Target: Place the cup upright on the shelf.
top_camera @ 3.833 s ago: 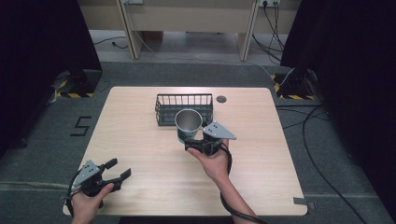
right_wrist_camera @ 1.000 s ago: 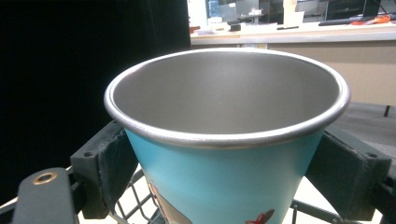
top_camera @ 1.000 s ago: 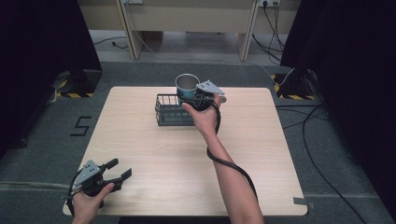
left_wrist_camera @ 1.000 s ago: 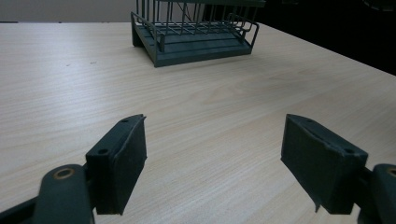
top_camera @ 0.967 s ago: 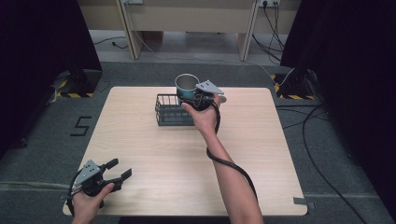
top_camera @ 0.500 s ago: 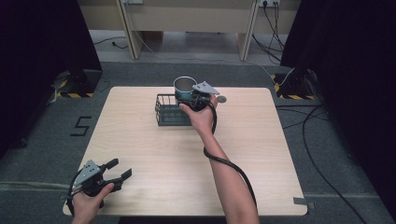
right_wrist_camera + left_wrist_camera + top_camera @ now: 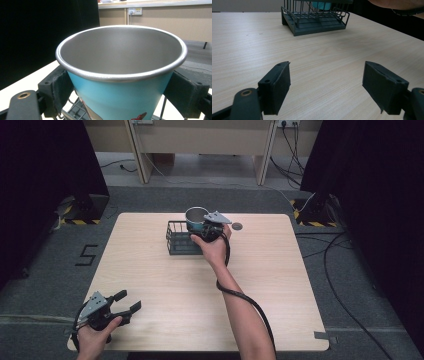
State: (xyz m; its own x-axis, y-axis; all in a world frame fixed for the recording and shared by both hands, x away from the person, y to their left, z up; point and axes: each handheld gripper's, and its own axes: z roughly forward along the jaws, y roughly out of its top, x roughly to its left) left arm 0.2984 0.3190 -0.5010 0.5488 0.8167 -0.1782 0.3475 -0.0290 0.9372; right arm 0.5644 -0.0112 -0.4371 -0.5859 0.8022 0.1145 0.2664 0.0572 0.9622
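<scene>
cup (image 7: 120,100): turquoise, steel inside | basket (image 7: 182,240): dark grey | table (image 7: 150,270): pale woodgrain

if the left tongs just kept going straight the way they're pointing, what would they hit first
Probably the wire basket: the left tongs are open over bare table, and the basket stands ahead, slightly left of centre. Nothing lies between, though depth is hard to judge.

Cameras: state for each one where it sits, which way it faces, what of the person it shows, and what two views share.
High view: above the person's side, looking forward and down on the table; both forearms, left claw, right claw.
Left gripper view: on the left claw, looking low across the table toward the wire basket; its open jaws.
Right gripper view: on the right claw, looking over the cup held above the basket; jaws on the cup.
Shared: all three show the basket and the cup.
</scene>
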